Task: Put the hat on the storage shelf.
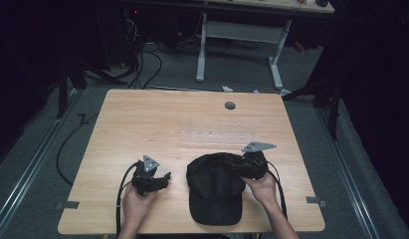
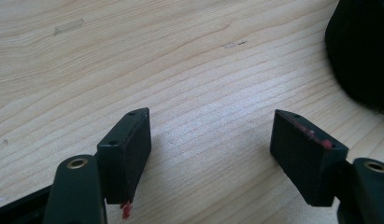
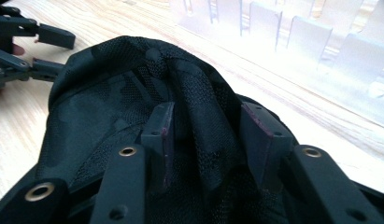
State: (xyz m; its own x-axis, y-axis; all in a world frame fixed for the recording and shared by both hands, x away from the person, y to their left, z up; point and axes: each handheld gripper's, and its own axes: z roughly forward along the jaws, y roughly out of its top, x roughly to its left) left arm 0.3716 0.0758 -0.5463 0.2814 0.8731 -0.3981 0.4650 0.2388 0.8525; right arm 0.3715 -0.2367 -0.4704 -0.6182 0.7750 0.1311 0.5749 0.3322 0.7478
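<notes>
My left gripper (image 1: pixel 164 178) sits on the left side of the tabletop (image 1: pixel 142 114), held in my left hand (image 1: pixel 137 204). Its fingers (image 2: pixel 126 149) are wide apart, with bare wood between them and nothing held. The edge of the black cap (image 1: pixel 214 186) is just to the right of them. The cap lies near the front edge of the tabletop, between my two hands, with its brim pointing toward me. Behind it on the wood lies a clear plastic strip (image 1: pixel 219 137), and farther back there is a small dark round hole (image 1: pixel 230 105). My right gripper (image 1: pixel 242 167) is at the right side of the cap, in my right hand (image 1: pixel 264 186). Its fingers (image 3: pixel 159 135) are partly closed, with a bunched fold of the cap's mesh cloth standing between them. I cannot tell if the pads are pressing on the fold.
</notes>
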